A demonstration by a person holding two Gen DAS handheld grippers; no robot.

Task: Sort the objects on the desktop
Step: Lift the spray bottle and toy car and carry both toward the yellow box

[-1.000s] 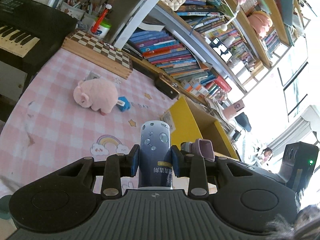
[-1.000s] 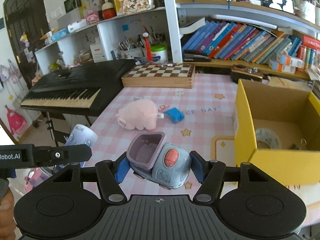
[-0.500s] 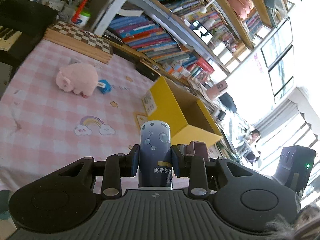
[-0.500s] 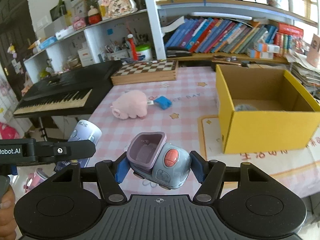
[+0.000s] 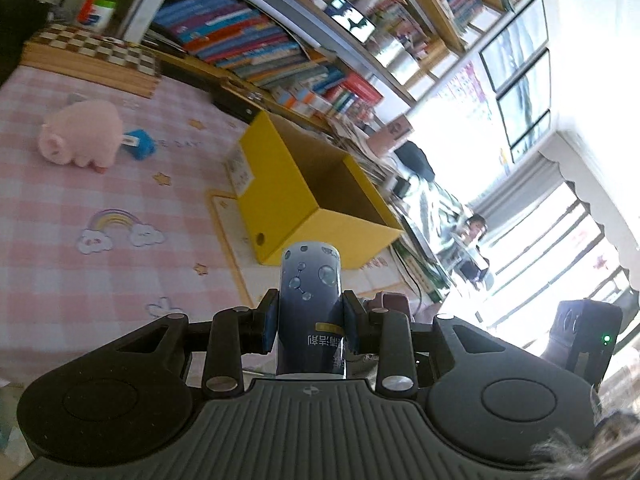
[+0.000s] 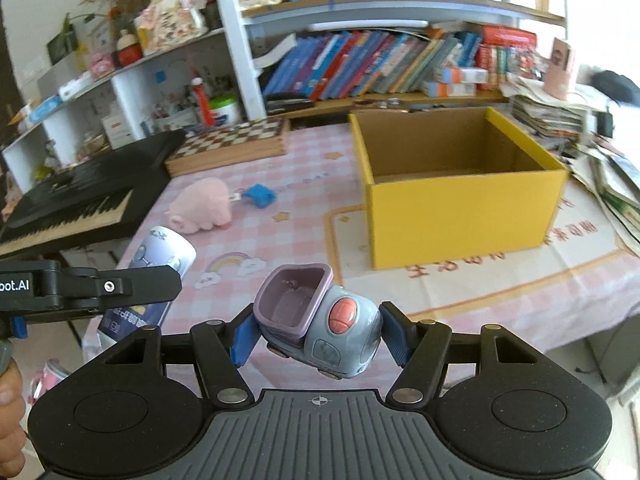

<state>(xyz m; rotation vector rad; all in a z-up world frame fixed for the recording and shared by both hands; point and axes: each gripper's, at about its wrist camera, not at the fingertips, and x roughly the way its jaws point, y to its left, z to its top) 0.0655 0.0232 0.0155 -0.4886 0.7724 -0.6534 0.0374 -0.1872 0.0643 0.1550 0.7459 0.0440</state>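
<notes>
Over the near table edge, the left claw [image 5: 308,326] is clamped on a can [image 5: 310,300] and the right claw [image 6: 320,338] on a toy truck [image 6: 320,320]; both are held in the air, the yellow box [image 6: 460,216] ahead and right of each. The truck sits crooked between the pads and might twist loose. Coming in together, the claws could knock at the rim. Only the right view shows the box's inside, its floor probably hidden.
</notes>
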